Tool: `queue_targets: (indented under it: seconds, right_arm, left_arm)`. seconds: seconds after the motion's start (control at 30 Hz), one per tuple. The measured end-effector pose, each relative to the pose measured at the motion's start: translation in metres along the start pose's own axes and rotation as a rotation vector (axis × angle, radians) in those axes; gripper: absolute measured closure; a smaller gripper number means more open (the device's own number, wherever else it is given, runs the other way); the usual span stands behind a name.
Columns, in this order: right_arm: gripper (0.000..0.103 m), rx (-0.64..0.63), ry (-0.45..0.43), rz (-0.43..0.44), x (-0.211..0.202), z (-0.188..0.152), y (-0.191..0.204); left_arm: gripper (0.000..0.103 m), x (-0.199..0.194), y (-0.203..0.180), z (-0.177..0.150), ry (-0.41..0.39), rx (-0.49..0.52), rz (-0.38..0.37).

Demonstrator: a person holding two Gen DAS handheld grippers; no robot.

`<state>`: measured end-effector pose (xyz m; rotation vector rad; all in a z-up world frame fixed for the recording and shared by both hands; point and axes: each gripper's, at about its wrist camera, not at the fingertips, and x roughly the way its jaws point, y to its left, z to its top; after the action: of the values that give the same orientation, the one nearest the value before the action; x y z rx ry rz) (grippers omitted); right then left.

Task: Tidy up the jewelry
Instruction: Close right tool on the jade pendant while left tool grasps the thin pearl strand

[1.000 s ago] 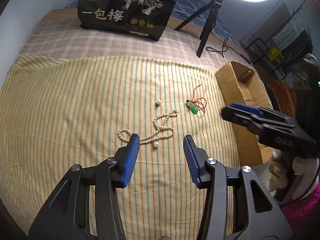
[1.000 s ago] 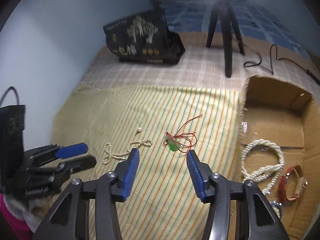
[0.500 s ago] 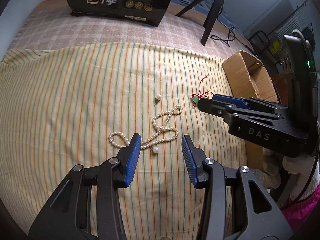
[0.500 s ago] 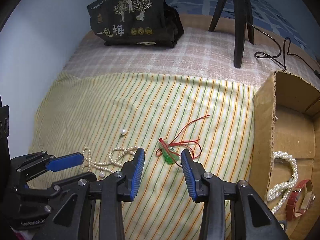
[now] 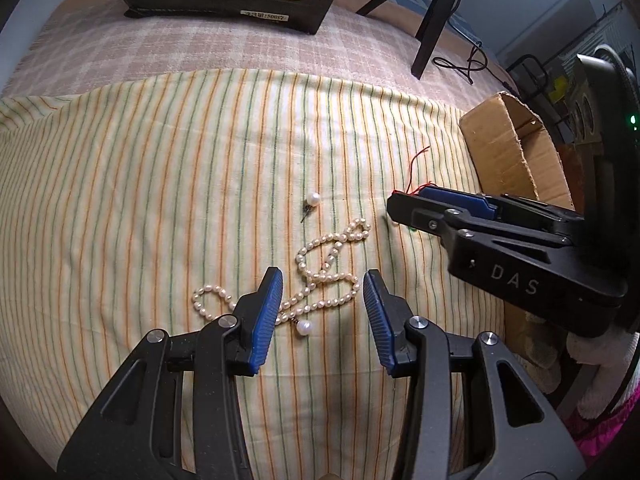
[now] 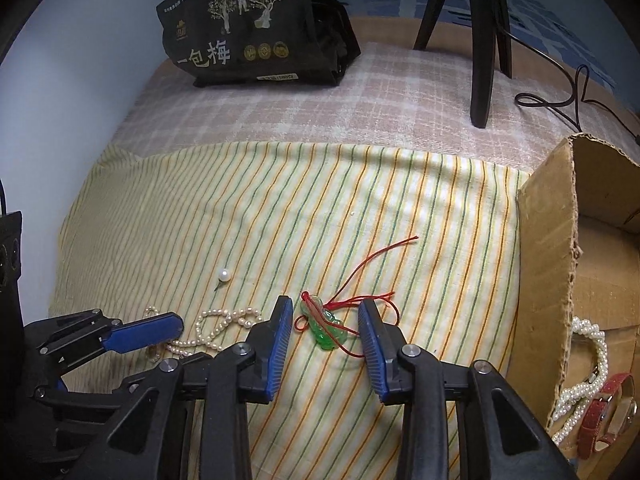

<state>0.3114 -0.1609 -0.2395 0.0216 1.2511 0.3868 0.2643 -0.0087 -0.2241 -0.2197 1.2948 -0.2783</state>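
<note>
A pearl necklace (image 5: 320, 280) lies curled on the striped cloth (image 5: 140, 200). My left gripper (image 5: 322, 292) is open just above it, part of the strand and a loose pearl (image 5: 305, 326) between its blue pads, untouched. A green pendant on red cord (image 6: 326, 330) lies between the blue pads of my right gripper (image 6: 326, 312). Those jaws are closing, and the pads stand clear of the pendant. In the left wrist view the right gripper (image 5: 404, 206) hides most of the pendant. The left gripper's fingers (image 6: 148, 332) cover part of the necklace (image 6: 224, 320) in the right wrist view.
A pearl stud on a pin (image 5: 314, 199) lies beyond the necklace. An open cardboard box (image 6: 544, 260) at the right holds a pearl bracelet (image 6: 588, 360) and a red-strapped watch (image 6: 604, 412). A black printed bag (image 6: 256, 32), a tripod (image 6: 484, 60) and a cable (image 6: 560, 96) sit behind.
Both grippers have sunk closer to the cloth. The right jaws have narrowed around the green pendant. The left jaws now straddle the pearl necklace.
</note>
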Motion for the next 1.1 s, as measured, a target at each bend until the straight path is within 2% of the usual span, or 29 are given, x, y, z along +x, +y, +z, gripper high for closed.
queue_targets:
  seconds: [0.27, 0.37, 0.53, 0.6, 0.67, 0.77, 0.9, 1.1]
  right_arm:
    - [0.066, -0.028, 0.009, -0.038, 0.007, 0.001, 0.008]
    - [0.066, -0.04, 0.009, -0.054, 0.007, 0.001, 0.01]
    - [0.067, -0.055, 0.006, -0.069, 0.009, 0.001, 0.012]
    - [0.068, -0.064, 0.002, -0.079, 0.009, 0.001, 0.013]
    - [0.068, -0.079, -0.003, -0.092, 0.01, 0.0, 0.016]
    - [0.073, -0.096, -0.01, -0.103, 0.01, -0.002, 0.02]
    - [0.087, -0.087, -0.021, -0.095, 0.009, -0.002, 0.02]
    - [0.088, -0.047, -0.047, -0.051, -0.002, -0.001, 0.015]
  left_arm:
    - [0.06, 0.01, -0.006, 0.003, 0.012, 0.027, 0.025]
    - [0.064, 0.013, -0.009, 0.002, 0.012, 0.048, 0.057]
    - [0.079, 0.016, -0.014, -0.002, -0.009, 0.103, 0.133]
    - [0.089, 0.016, -0.013, -0.003, -0.015, 0.11, 0.151]
    - [0.095, 0.014, -0.008, -0.005, -0.019, 0.095, 0.142]
    - [0.097, 0.01, -0.002, -0.005, -0.018, 0.069, 0.123]
    - [0.098, 0.009, -0.002, -0.006, -0.023, 0.078, 0.134]
    - [0.099, 0.002, 0.001, -0.008, -0.034, 0.076, 0.134]
